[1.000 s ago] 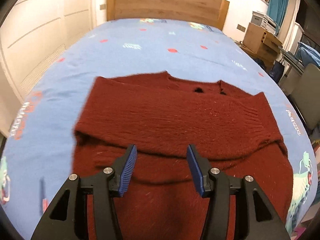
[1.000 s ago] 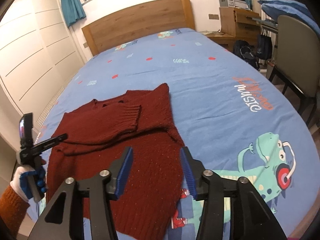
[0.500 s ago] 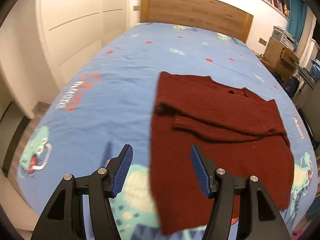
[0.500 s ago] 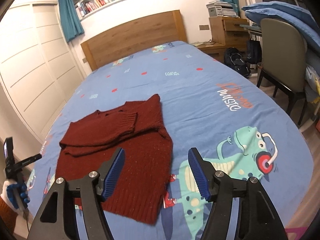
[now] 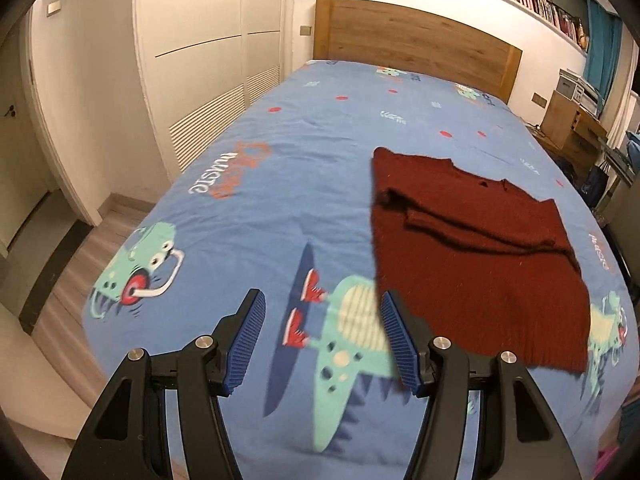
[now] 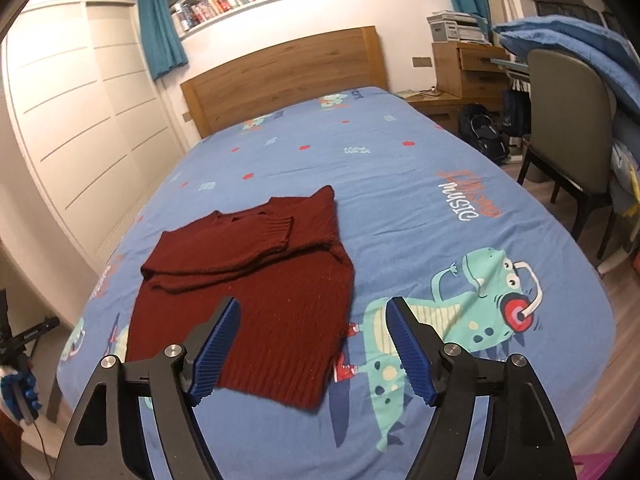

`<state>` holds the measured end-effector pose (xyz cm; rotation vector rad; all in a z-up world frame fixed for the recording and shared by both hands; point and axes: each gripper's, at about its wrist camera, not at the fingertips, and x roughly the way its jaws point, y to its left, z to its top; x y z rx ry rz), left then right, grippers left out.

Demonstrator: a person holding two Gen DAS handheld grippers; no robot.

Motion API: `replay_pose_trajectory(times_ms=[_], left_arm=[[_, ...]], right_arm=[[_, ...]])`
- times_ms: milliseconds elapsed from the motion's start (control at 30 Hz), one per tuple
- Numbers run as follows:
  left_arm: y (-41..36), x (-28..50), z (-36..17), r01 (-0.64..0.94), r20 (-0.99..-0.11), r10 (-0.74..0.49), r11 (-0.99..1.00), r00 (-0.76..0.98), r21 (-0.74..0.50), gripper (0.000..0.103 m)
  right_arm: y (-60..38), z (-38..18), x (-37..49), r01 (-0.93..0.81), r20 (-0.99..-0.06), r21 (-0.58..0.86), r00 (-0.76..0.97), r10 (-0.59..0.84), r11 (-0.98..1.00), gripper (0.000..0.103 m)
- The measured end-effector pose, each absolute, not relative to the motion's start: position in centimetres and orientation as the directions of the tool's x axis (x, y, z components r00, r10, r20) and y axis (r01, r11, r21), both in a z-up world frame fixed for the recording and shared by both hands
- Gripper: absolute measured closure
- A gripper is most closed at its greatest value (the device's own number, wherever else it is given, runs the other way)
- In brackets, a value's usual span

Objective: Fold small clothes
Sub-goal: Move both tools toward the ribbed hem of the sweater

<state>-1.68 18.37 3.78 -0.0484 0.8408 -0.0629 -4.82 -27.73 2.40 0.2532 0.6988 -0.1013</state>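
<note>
Right-wrist view shows the right tongs (image 6: pixel 312 344) spreading wider and empty, the left tongs (image 5: pixel 320 340) half spread and empty too, both held off the red sweater (image 6: pixel 256 288) lying sleeves-in near the blue bed's (image 6: pixel 460 168) foot edge, apparently for a grip on its hem, wardrobe (image 5: pixel 200 60) and wooden headboard (image 6: pixel 288 76) beyond.

Both cameras hang above the foot of the bed (image 5: pixel 280 168), tilted down and facing the headboard (image 5: pixel 416 40). The left wrist view stands off the bed's left corner, near the wardrobe (image 5: pixel 208 60), and looks across the sheet with the sweater (image 5: pixel 472 256) to its right. The right wrist view stands further right, with the sweater (image 6: pixel 256 280) to its left and a chair (image 6: pixel 568 120) at the far right. Both views share the sweater, the headboard (image 6: pixel 288 76) and the middle of the sheet.
</note>
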Motion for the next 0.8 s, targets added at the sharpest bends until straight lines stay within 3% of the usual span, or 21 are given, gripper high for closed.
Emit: replay_pose_trajectory(times_ms=[333,500,800], left_arm=[[19.4,-3.9,-0.8,-0.022,-0.79,-0.108,0.988,0.603,-0.152,0.048],[17.6,-3.2,-2.7,-0.002,-0.815,-0.131,0.987,0.564,-0.16,0.048],[15.1,-1.2,-5.1,0.033,-0.853,-0.161,0.985,0.497,-0.167,0.048]], right_arm=[[-26.8,-0.9,-5.7,0.191,-0.727,0.16,0.687,-0.015,0.968,0.025],[-26.6,-6.1,-5.1,0.213,-0.784,0.233,0.619,0.053,0.949,0.025],[-27.6,-10.7,-3.2,0.26,-0.805,0.332,0.579,0.129,0.907,0.025]])
